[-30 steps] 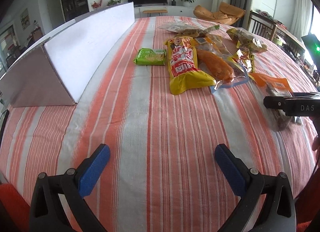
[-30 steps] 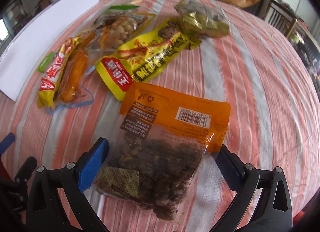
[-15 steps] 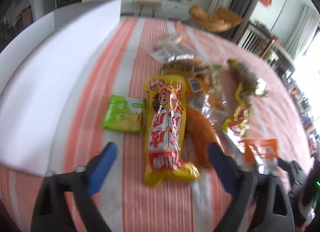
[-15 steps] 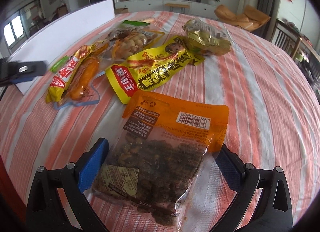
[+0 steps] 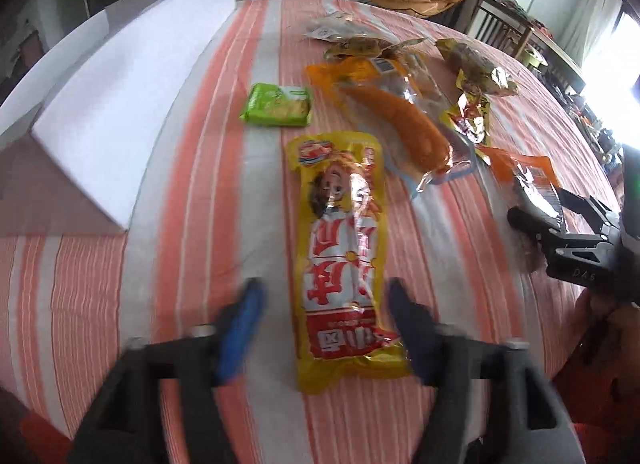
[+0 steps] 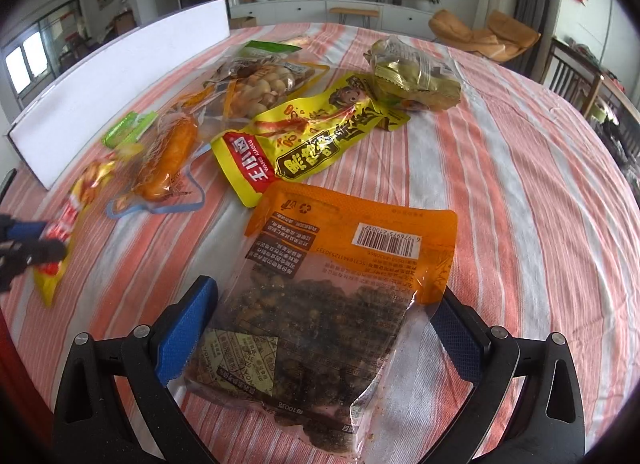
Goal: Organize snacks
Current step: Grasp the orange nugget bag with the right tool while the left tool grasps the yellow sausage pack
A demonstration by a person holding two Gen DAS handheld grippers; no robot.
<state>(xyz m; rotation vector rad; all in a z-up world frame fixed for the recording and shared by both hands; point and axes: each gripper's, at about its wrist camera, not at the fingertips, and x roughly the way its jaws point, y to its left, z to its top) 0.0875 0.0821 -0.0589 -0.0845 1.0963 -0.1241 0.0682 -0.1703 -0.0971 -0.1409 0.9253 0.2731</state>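
While the right gripper [image 6: 320, 328] is straddling the orange-topped pouch [image 6: 332, 296] on the striped worktop [image 6: 520, 184], jaws open, the left gripper [image 5: 324, 328] is reopening astride the yellow sausage packet [image 5: 344, 256], untouched. Next likely calls for closing squarely and lifting.

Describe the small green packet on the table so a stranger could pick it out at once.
Start at the long white board standing along one side of the striped tablecloth. The green packet lies flat just off the board, apart from the snack heap, beyond the top end of the long yellow sausage pack. It is the only all-green, small, squarish wrapper there.
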